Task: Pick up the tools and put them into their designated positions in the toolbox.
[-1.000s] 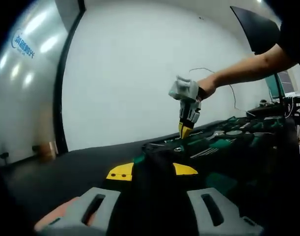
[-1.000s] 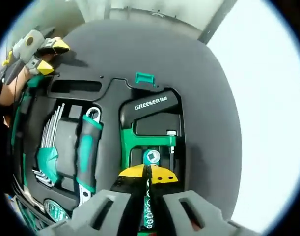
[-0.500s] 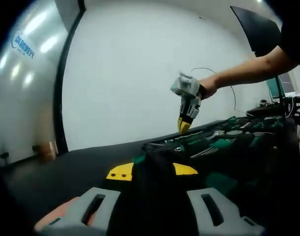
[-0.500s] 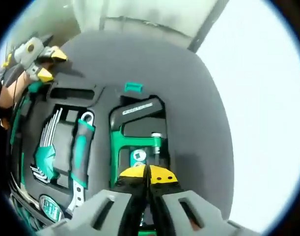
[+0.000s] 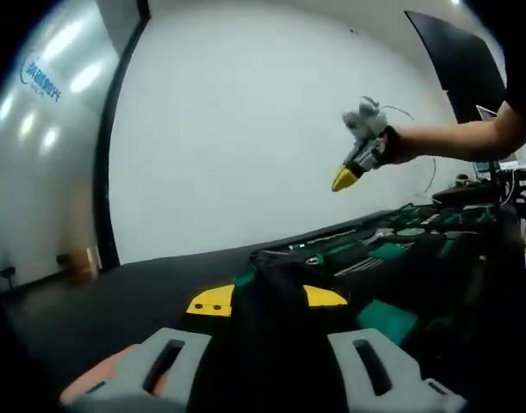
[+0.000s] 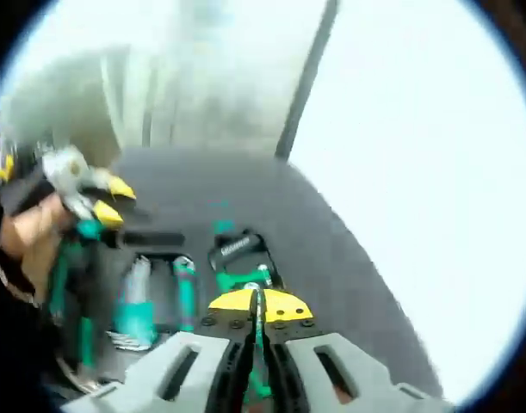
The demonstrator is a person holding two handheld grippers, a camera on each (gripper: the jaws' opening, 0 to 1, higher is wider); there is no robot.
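Presently, the right claw (image 6: 257,303) is being held shut and empty above the toolbox (image 6: 237,254) on the table (image 6: 331,249), the left claw (image 5: 267,301) open, so each tool should be seated squarely in its recess.

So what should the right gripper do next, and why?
Probably swing away from the toolbox toward whichever tool comes next. The right gripper is lifted above the toolbox with its jaws closed and nothing visible between them. The left gripper stands open at the toolbox's edge. The right gripper view is blurred, so which slots remain empty is hard to tell.
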